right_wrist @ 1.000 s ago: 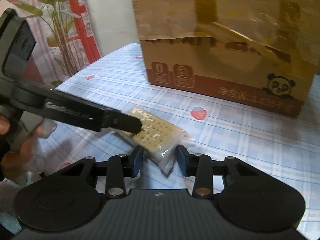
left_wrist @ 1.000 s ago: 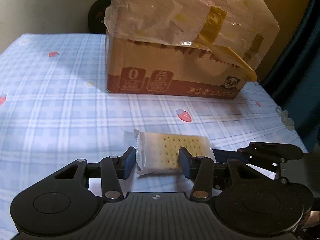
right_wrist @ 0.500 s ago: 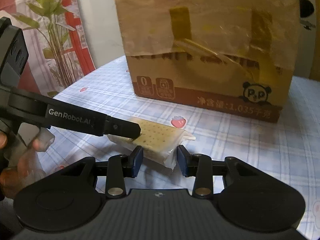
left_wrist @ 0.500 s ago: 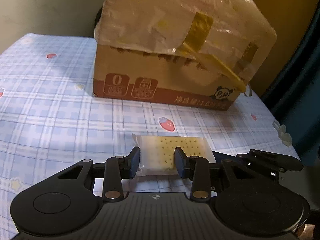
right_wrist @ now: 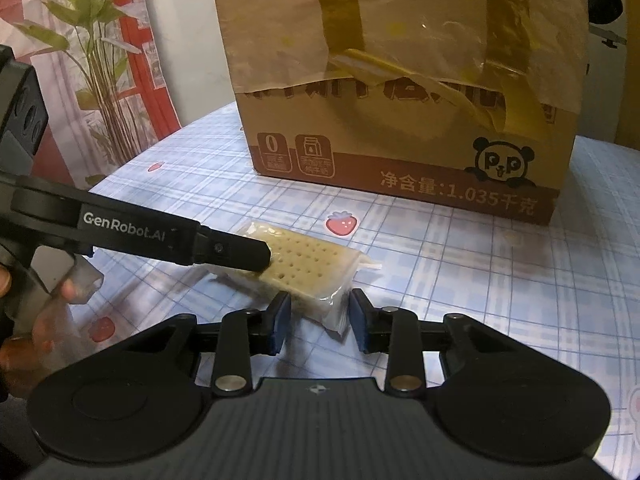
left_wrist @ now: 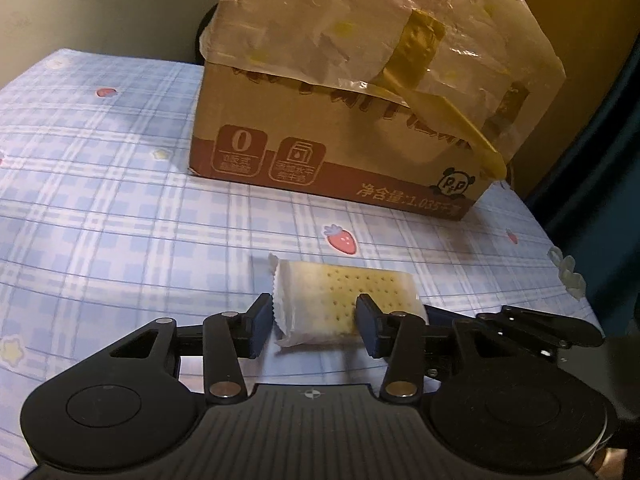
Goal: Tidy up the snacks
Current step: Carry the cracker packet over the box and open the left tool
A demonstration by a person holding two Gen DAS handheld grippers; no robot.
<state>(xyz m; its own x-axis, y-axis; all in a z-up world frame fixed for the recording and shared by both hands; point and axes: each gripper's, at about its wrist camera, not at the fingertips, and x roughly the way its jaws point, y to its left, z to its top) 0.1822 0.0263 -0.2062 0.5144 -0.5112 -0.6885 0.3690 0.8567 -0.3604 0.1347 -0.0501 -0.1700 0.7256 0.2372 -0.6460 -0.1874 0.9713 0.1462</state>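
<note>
A cracker packet (left_wrist: pixel 340 300) in clear wrapping sits low over the blue plaid tablecloth (left_wrist: pixel 120 220), in front of a taped cardboard box (left_wrist: pixel 360 120). My left gripper (left_wrist: pixel 312 326) straddles the packet's crimped left end. Its jaws are opening; one pad stands beside the wrapper edge and the other overlaps the cracker. In the right wrist view the left gripper's finger (right_wrist: pixel 232 250) lies across the packet (right_wrist: pixel 308 260). My right gripper (right_wrist: pixel 320 320) has the packet's near corner between its jaws, which are closing, with a gap still at the right pad.
The box (right_wrist: pixel 400 120) fills the back of the table. A potted plant (right_wrist: pixel 92 40) and red frame stand beyond the table's left edge. A person's fingers (right_wrist: pixel 72 290) hold the left gripper. The right gripper (left_wrist: pixel 520 328) shows beside the packet. The table edge (left_wrist: pixel 568 276) is near on the right.
The left jaws narrowed onto the packet half a second ago and have spread again. The packet's corner now sits deeper between the right pads. Both hands barely shifted.
</note>
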